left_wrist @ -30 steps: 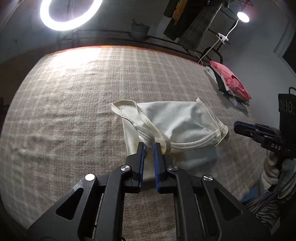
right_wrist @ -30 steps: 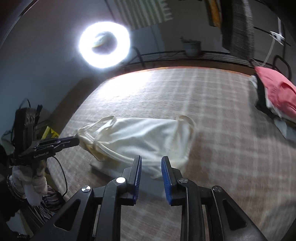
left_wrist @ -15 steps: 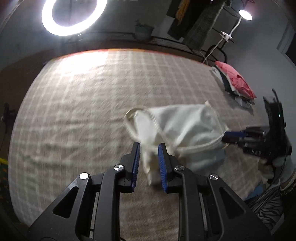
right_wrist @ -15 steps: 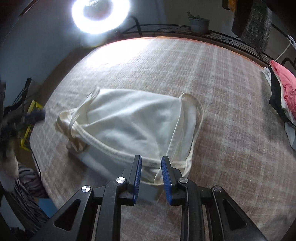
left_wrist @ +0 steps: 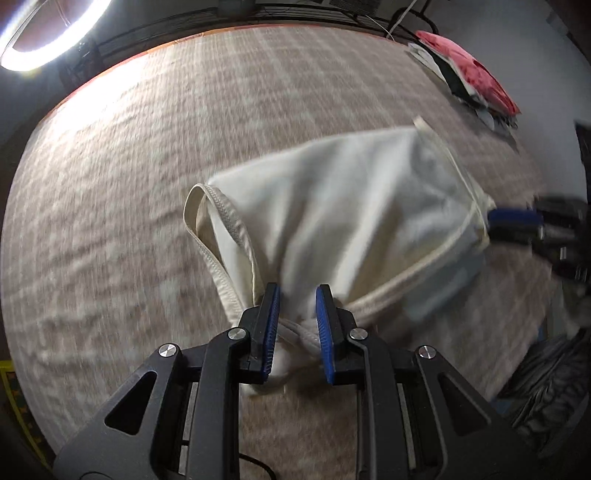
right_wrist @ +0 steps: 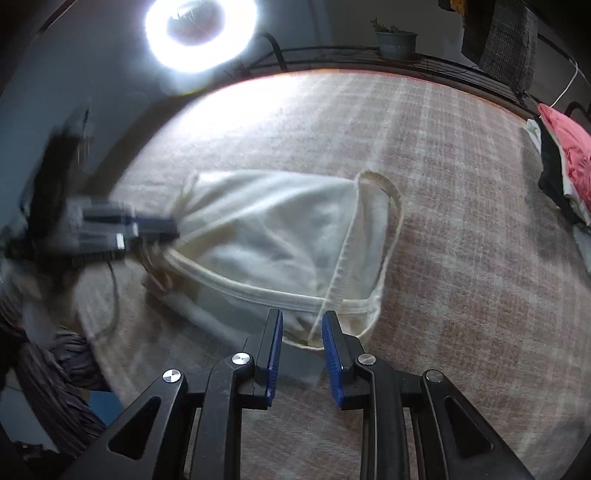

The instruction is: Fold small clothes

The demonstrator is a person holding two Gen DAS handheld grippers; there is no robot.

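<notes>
A cream sleeveless top [left_wrist: 351, 199] hangs stretched just above the checked table cover [left_wrist: 147, 147]. My left gripper [left_wrist: 295, 317] is shut on its bunched strap end. My right gripper [right_wrist: 301, 345] is shut on the opposite strap corner; it shows in the left wrist view [left_wrist: 513, 221] at the right. The left gripper shows blurred in the right wrist view [right_wrist: 147, 229] at the left, gripping the garment [right_wrist: 273, 236]. A loose strap loop [right_wrist: 388, 199] lies on the far right side.
A pile of folded clothes with a red item on top [left_wrist: 476, 74] sits at the table's far right edge [right_wrist: 569, 155]. A ring light [right_wrist: 201, 29] stands beyond the far edge. A potted plant [right_wrist: 395, 40] stands on a rack behind.
The right gripper closed in and took hold of the garment's corner. Both grippers have lifted and stretched the top between them; the view has dropped closer to the cloth.
</notes>
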